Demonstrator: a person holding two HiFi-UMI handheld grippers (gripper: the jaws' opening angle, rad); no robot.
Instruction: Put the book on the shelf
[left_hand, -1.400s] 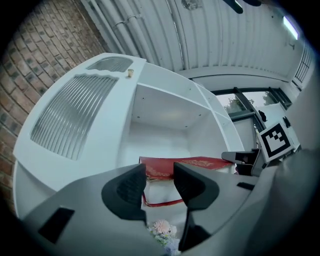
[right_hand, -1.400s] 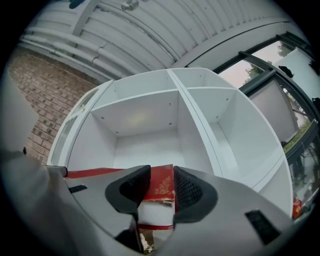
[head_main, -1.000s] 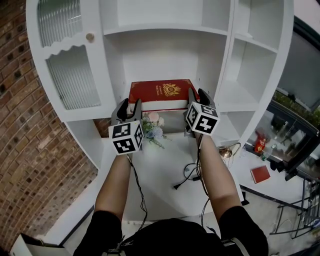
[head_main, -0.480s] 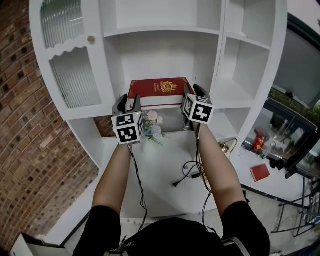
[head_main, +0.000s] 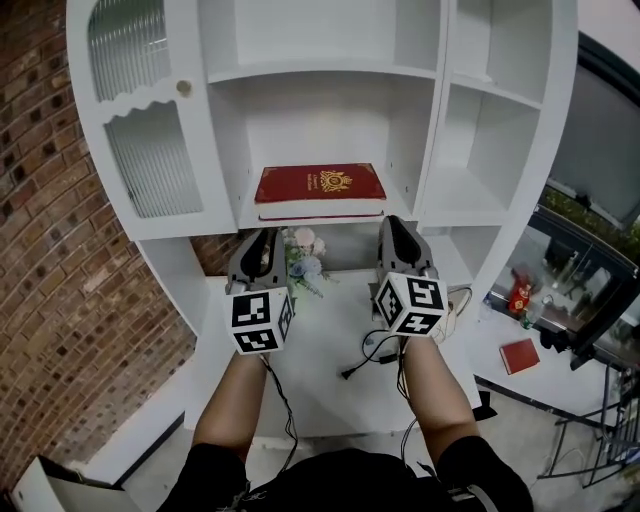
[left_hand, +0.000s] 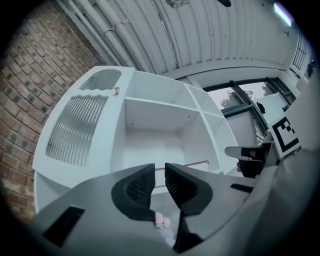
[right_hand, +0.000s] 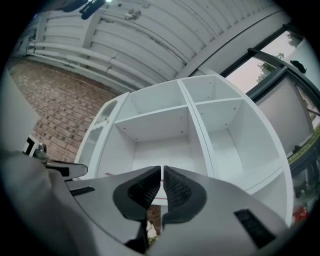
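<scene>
The red book (head_main: 320, 186) with a gold emblem lies flat on the middle board of the white shelf unit (head_main: 432, 205), with nothing holding it. Both grippers hang below and in front of it, apart from it. My left gripper (head_main: 260, 243) points at the book's left end; its jaws are closing, a narrow gap shows between them and nothing is in it. My right gripper (head_main: 398, 232) sits under the book's right end, jaws closing and nearly touching, also empty. In the left gripper view the book's red edge (left_hand: 196, 163) shows beyond the left gripper (left_hand: 160, 171).
A small bunch of pale flowers (head_main: 303, 260) stands on the lower counter between the grippers. A black cable (head_main: 370, 355) trails over that counter. A ribbed glass door (head_main: 150, 160) closes the left compartment. Brick wall (head_main: 60, 260) at left; a small red book (head_main: 521, 352) lies far right.
Both grippers have let go of the book and drawn back and down from it, and their jaws have narrowed. The book now rests on the shelf board alone.
</scene>
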